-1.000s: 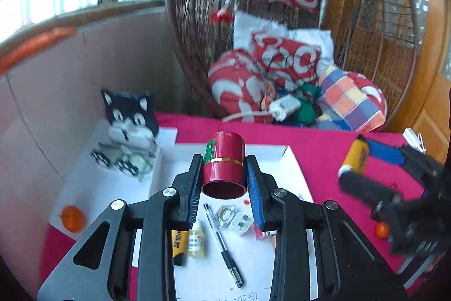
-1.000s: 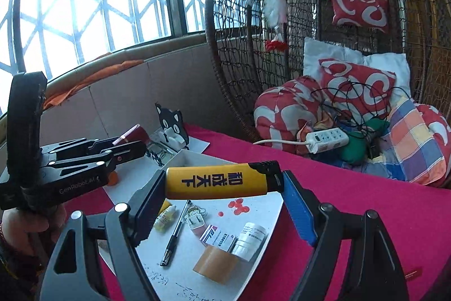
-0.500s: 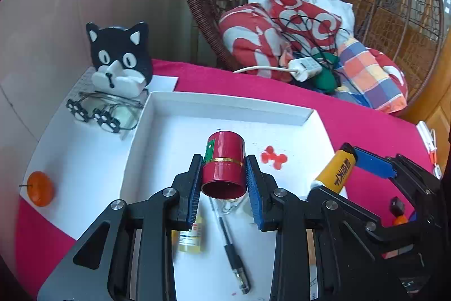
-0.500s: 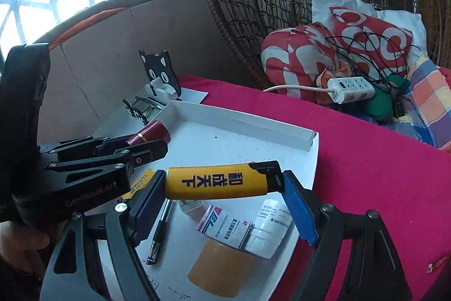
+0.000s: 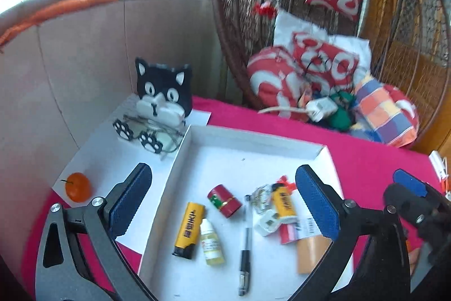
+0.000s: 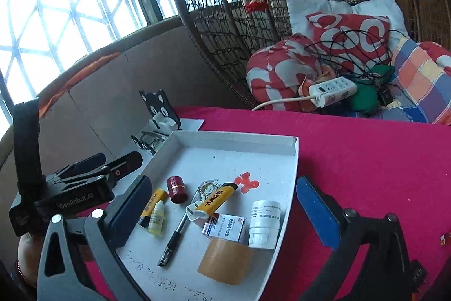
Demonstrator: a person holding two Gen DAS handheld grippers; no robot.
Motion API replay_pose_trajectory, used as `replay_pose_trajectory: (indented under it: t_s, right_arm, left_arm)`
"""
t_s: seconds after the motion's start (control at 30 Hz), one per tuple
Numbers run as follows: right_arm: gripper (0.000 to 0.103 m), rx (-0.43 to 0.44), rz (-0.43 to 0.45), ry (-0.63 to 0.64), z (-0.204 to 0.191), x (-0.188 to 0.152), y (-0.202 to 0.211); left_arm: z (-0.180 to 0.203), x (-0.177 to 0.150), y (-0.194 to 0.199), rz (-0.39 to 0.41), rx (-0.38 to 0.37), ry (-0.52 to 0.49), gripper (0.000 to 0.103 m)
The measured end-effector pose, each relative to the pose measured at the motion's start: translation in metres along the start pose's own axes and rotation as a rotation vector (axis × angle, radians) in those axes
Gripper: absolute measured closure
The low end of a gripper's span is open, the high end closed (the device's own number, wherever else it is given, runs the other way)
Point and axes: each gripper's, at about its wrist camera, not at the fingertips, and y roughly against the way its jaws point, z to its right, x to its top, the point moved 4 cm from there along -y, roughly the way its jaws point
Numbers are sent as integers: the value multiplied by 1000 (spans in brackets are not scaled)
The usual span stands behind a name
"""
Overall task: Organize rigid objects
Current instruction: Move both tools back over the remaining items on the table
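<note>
A white tray (image 5: 253,138) (image 6: 234,138) lies on the red cloth. In it a red cylinder (image 5: 224,200) (image 6: 176,189) lies on its side near the middle. A yellow lighter (image 5: 283,205) (image 6: 215,199) rests against a white charger (image 5: 269,222). My left gripper (image 5: 222,169) hovers above the tray, its jaws opening wide with nothing between them. My right gripper (image 6: 224,182) hangs over the tray's right half, jaws also opening and empty. A second yellow lighter (image 5: 188,229), a dropper bottle (image 5: 211,246) and a black pen (image 5: 245,244) lie in the front part.
A white pill bottle (image 6: 265,224), a small box (image 6: 225,224) and a brown tape roll (image 6: 225,261) fill the tray's right front. A cat-shaped holder (image 5: 163,95) with glasses (image 5: 152,134) and an orange ball (image 5: 78,186) sit left. A wicker chair with cushions (image 5: 310,69) stands behind.
Both grippers have opened. The red cylinder left the left gripper and the yellow lighter left the right one; both now lie in the tray.
</note>
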Motion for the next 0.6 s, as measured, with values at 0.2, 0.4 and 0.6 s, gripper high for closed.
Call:
replay_pose_trajectory:
  t_s: [0.2,0.4,0.6]
  right_arm:
    - [0,9,183,-7,16,16,79]
    - [0,-101,461,-54,65,30,196]
    - [0,-254,589,-113,123,23,267]
  left_arm:
    - [49,-3,49,108,-126,-78,0]
    - [121,-20,70,100,-309,-204,0]
    - [194,-63,55,-8,-414,-360,0]
